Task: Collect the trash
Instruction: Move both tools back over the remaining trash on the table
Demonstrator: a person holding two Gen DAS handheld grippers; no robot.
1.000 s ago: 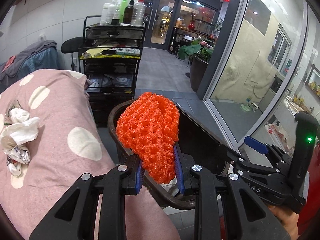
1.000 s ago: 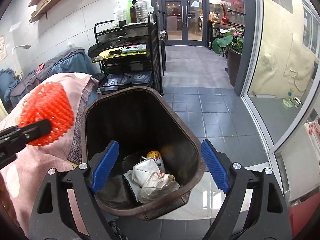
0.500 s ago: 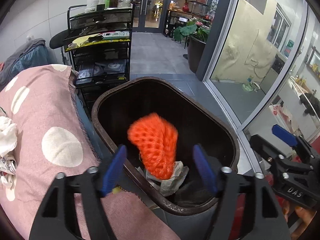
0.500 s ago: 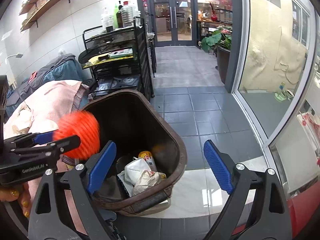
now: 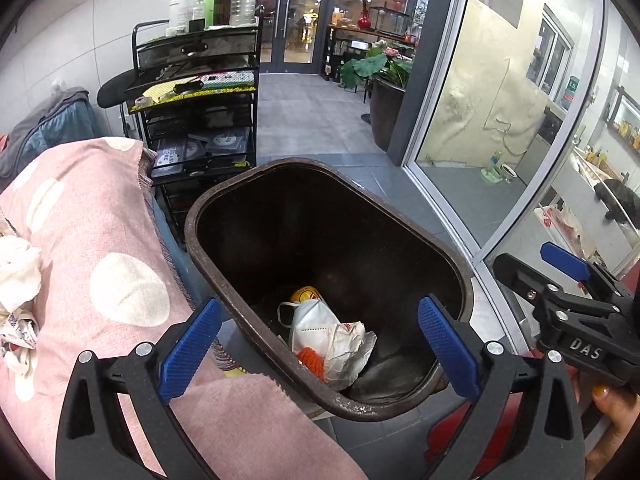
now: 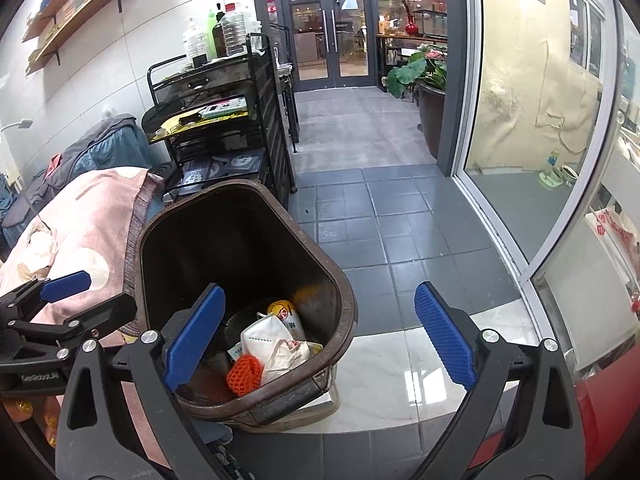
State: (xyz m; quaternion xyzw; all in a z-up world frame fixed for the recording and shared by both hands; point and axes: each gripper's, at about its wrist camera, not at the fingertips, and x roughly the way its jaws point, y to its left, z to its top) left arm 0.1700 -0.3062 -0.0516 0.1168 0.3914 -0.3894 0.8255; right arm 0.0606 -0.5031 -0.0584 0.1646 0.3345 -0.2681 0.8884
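An orange foam net (image 5: 310, 358) (image 6: 244, 374) lies loose inside the dark brown trash bin (image 5: 192, 216) (image 6: 348, 308), beside a white face mask (image 5: 312, 320), crumpled paper (image 5: 348, 344) and a yellow can (image 5: 306, 294). My left gripper (image 5: 320, 302) hovers over the bin's near rim; its jaws are opening wide and nothing is between them. My right gripper (image 6: 320, 292) hangs over the bin's right side, jaws also opening, holding nothing. Crumpled white tissues (image 5: 18, 264) rest on the pink dotted cloth (image 5: 100, 240) to the left.
A black wire cart (image 5: 196, 92) topped with bottles stands behind the bin. A potted plant (image 5: 384, 92) and a glass wall (image 5: 480, 120) line the right side. Grey floor tiles (image 6: 360, 220) stretch toward double doors at the back.
My left gripper went from shut on the orange net to wide open; the net dropped into the bin. The right gripper's jaws spread slightly wider.
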